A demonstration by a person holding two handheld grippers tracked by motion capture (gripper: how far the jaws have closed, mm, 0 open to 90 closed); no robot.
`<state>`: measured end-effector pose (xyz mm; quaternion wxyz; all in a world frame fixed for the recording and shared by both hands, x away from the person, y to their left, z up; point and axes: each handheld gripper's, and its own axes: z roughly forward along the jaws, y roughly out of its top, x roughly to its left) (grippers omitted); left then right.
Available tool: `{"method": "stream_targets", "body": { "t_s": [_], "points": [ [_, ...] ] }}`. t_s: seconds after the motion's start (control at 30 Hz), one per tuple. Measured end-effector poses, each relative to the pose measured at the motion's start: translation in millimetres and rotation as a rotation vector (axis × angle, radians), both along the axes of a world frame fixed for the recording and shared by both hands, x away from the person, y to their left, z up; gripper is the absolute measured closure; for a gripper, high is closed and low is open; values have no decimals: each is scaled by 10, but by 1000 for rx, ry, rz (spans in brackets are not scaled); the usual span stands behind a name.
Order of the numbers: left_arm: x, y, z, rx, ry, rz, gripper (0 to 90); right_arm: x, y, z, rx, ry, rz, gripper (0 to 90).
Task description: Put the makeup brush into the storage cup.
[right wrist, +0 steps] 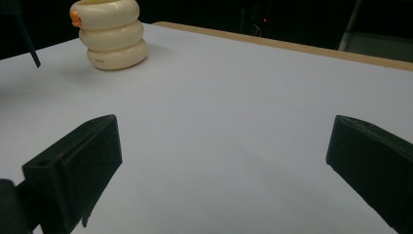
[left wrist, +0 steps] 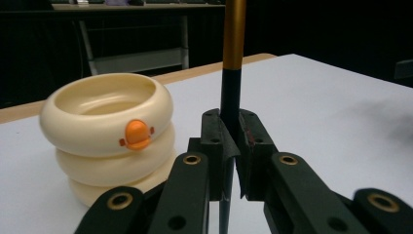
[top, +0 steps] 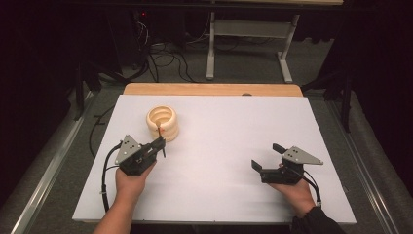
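Pen clamped upright in my left gripper, fingers tight on its dark lower shaft, long axis vertical. Cream ringed holder just beyond on counter, mouth upward. My right gripper wide, empty, well apart.

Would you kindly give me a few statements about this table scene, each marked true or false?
1. The left tool is shut on a thin pen that stands upright between its jaws. True.
2. The right tool holds the cream holder. False: its jaws stand wide apart with nothing between them, over the bare white table.
3. The cream holder looks like three stacked rings with an orange beak on its side. True.
4. The pen already stands inside the holder. False: it is clamped in the left tool, beside the holder.
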<state>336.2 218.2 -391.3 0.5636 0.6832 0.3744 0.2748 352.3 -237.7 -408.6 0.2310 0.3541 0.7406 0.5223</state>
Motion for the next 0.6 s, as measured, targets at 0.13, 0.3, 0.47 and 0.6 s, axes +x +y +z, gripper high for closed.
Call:
{"method": "stream_targets", "body": {
  "t_s": [0.13,0.3,0.47,0.6],
  "points": [
    [2,92,44,-10,-4,26,832,-15,-27,5,1,-10,-3,8],
    [-3,222,90,-28,-10,57,832,-27,-37,9,9,-6,-7,9],
    [0,313,101,-55,-5,79,832,-21,-44,13,17,-6,-8,8],
    [0,336,103,-66,-1,84,832,-19,-40,11,15,-8,-6,8]
  ]
}}
